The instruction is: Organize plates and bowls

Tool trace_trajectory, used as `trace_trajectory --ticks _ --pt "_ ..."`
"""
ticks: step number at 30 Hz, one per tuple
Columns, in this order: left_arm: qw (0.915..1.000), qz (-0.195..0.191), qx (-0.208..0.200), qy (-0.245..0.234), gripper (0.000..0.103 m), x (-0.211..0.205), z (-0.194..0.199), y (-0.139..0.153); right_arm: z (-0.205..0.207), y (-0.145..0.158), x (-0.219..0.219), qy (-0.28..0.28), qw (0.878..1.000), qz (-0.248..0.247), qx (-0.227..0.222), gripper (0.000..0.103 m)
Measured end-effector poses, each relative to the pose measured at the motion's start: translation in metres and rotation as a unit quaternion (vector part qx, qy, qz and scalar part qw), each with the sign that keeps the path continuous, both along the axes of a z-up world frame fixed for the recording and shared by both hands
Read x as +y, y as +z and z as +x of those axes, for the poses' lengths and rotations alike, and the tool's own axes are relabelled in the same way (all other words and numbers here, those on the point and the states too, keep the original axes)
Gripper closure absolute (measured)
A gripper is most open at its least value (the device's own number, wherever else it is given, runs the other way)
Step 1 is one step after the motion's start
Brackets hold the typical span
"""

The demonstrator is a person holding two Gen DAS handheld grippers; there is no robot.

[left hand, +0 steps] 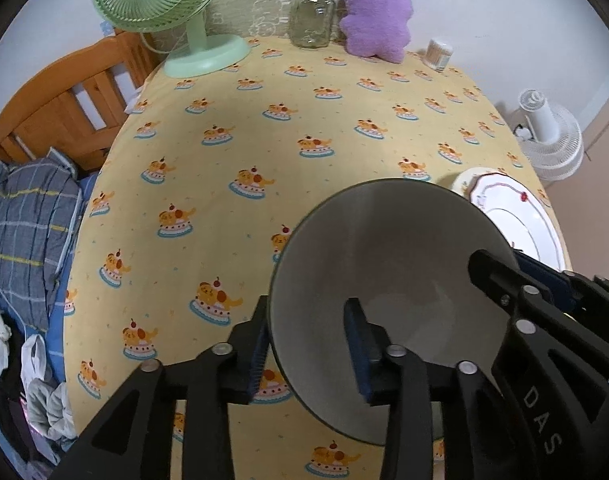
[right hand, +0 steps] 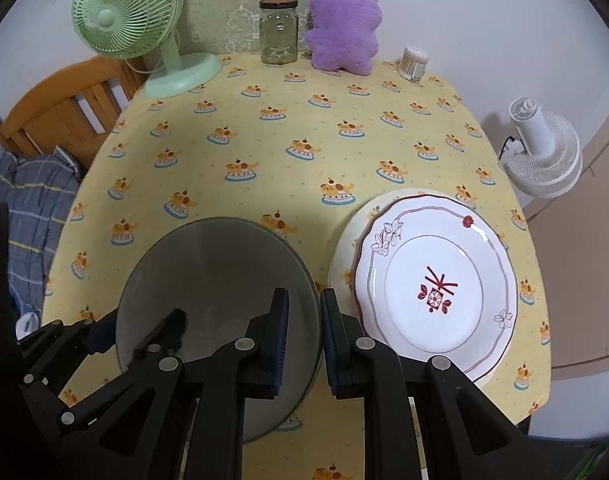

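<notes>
Bowl: round and deep, with a smooth grey matte inside and a thin rim; it sits low over the tablecloth, at the near middle of the table, just left of the plates.
Left gripper: black, hard-plastic frame with blue ribbed pads; its jaws straddle the bowl's near-left rim, one finger outside the wall and one inside. The gap on the inner side looks wide, so I cannot tell whether it is clamped.
Right gripper: same black frame and blue ribbed pads; its fingers stand on either side of the bowl's right rim, one inside and one outside, close to the wall but with thin gaps showing, so firm contact is not clear.
Plates: two stacked at the near right of the table. The top one is glossy white with a scalloped edge, a dark red line around the rim, flower outlines and a red motif in the centre. A plainer cream one shows beneath it as a sliver.
Tablecloth: soft yellow fabric printed with repeated cartoon dogs on cakes.
Far edge: a pale green fan with a wire grille, a clear glass jar with a dark lid, a fuzzy purple plush toy, and a small tub of cotton swabs.
Beyond the table: a white fan on the right, a wooden bed frame on the left.
</notes>
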State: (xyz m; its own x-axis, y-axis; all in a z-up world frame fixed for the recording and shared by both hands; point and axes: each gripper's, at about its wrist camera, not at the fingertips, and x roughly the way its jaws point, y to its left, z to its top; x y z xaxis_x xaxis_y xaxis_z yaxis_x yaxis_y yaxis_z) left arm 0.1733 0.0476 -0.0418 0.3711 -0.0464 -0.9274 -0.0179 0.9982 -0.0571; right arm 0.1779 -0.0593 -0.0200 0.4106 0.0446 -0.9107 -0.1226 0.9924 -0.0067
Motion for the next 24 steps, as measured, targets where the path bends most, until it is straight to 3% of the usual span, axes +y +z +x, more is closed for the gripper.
trace_trajectory --ticks 4,6,8,10,20,24 --pt "0.9999 -0.004 -0.004 -0.015 0.042 -0.002 -0.003 0.004 -0.003 -0.001 -0.009 -0.008 1.000 0.007 0.014 0.084" --pt "0.9999 -0.006 -0.005 -0.014 0.036 0.000 -0.004 0.005 -0.005 -0.001 -0.014 -0.008 1.000 0.014 0.018 0.078" --pt "0.9999 -0.011 -0.004 -0.008 0.032 0.002 -0.004 0.005 -0.006 0.001 -0.019 -0.011 1.000 0.016 0.014 0.044" --pt "0.9999 -0.014 -0.002 -0.003 0.029 0.002 -0.003 0.004 -0.008 0.005 -0.024 -0.015 1.000 0.016 -0.003 0.032" --pt "0.9995 -0.008 0.012 0.028 0.022 -0.002 0.005 -0.004 0.015 -0.017 -0.041 0.002 0.995 0.089 0.034 0.034" --pt "0.9986 0.007 0.027 0.045 0.022 -0.005 0.008 -0.008 0.027 -0.031 -0.038 0.022 0.990 0.122 0.060 0.047"
